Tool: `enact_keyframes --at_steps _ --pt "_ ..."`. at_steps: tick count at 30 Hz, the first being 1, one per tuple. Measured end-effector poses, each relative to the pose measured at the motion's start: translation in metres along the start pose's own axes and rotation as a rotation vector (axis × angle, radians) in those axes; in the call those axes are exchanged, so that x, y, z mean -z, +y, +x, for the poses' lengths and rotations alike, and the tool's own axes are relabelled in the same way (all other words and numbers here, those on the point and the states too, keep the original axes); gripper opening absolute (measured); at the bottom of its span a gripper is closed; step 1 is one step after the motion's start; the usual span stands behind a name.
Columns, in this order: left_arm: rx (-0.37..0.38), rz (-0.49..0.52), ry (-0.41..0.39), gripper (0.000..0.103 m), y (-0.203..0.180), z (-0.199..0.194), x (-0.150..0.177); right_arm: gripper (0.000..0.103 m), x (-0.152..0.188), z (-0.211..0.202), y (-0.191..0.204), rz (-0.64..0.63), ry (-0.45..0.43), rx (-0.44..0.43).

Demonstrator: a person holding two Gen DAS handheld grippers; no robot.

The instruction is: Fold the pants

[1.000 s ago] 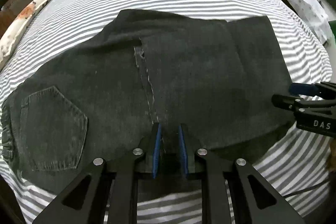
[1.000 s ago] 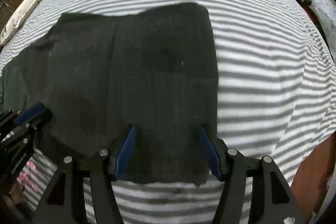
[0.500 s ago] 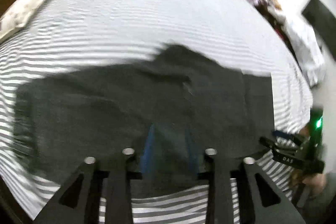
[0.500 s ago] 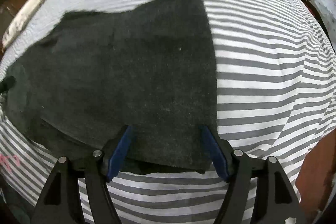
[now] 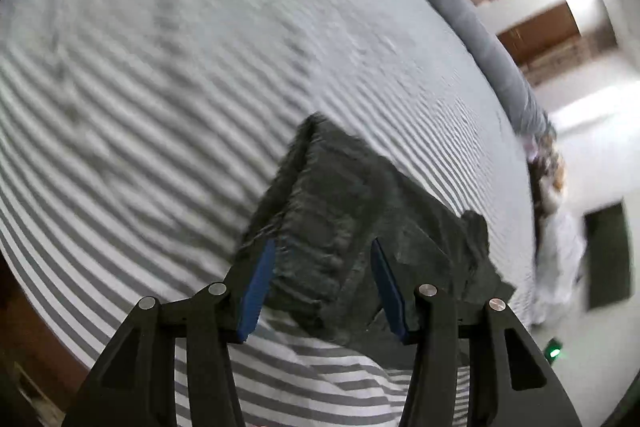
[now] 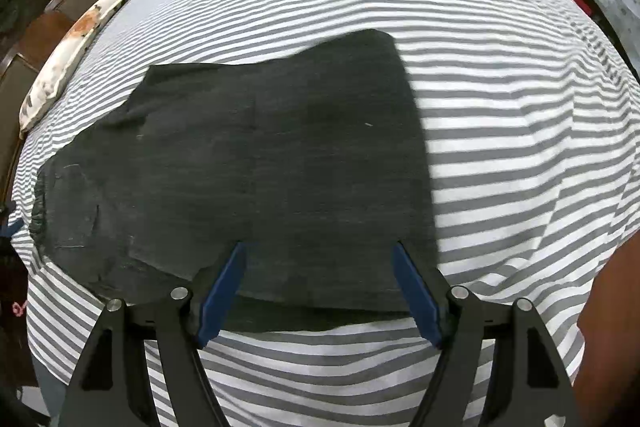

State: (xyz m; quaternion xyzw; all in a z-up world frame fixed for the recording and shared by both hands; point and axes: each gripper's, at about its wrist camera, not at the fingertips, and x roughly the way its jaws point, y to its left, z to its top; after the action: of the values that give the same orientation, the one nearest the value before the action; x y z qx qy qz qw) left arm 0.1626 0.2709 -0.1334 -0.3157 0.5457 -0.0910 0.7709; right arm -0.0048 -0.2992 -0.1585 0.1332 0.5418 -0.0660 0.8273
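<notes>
The dark grey denim pants (image 6: pixel 256 179) lie folded flat on the grey-and-white striped bed sheet (image 6: pixel 520 155), their right edge straight, with broad bare sheet beyond and behind. The right gripper (image 6: pixel 320 259) hangs over the near edge, its jaws having just been opening, nothing clamped. The left gripper (image 5: pixel 322 255), jaws likewise just widening, stands over the rumpled waistband end, gripping nothing.

Dark grey pants (image 6: pixel 256 163), folded, flat, apparently denim

bedsheet (image 6: pixel 520 147) bare right of pants (image 6: pixel 280 167) | pillow (image 6: pixel 68 55) far-left edge
</notes>
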Motion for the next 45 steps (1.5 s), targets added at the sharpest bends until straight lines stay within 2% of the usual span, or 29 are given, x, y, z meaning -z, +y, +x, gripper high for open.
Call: enact_keyframes --at_steps 2,8,13,21,24,26,29,34,35,36,39,45 --pt "0.040 -0.063 0.042 0.051 0.012 0.009 0.001 0.073 -0.002 -0.005 0.008 -0.001 -0.004 -0.008" --pt "-0.001 -0.154 0.115 0.051 0.031 0.032 0.017 0.075 -0.012 -0.013 0.026 -0.009 -0.018 -0.021" --pt "0.050 -0.220 0.108 0.051 0.040 0.039 0.014 0.075 -0.011 -0.012 0.034 -0.027 -0.011 -0.012" --pt "0.115 -0.196 0.045 0.051 0.041 0.046 0.010 0.075 -0.005 -0.006 0.041 -0.022 0.010 -0.025" --pt "0.132 -0.135 0.020 0.042 0.039 0.048 0.011 0.075 -0.003 -0.004 0.046 -0.032 0.016 -0.029" --pt "0.141 -0.089 0.013 0.040 0.038 0.049 0.013 0.075 -0.003 -0.003 0.049 -0.040 0.019 -0.029" --pt "0.163 -0.110 0.006 0.040 0.046 0.053 0.013 0.075 -0.003 0.000 0.054 -0.052 0.027 -0.027" --pt "0.125 -0.147 -0.001 0.042 0.042 0.056 0.009 0.075 -0.004 0.008 0.059 -0.059 0.047 -0.025" --pt "0.100 -0.125 0.000 0.041 0.037 0.056 0.009 0.075 -0.004 0.010 0.060 -0.057 0.050 -0.028" --pt "0.083 -0.110 -0.001 0.034 0.034 0.055 0.009 0.075 -0.004 0.010 0.061 -0.055 0.051 -0.033" --pt "0.051 -0.060 -0.007 0.024 0.020 0.047 0.009 0.075 -0.005 0.012 0.062 -0.057 0.048 -0.044" --pt "-0.044 0.075 -0.068 0.021 -0.030 0.024 0.021 0.075 -0.008 0.009 0.052 -0.021 0.025 -0.083"
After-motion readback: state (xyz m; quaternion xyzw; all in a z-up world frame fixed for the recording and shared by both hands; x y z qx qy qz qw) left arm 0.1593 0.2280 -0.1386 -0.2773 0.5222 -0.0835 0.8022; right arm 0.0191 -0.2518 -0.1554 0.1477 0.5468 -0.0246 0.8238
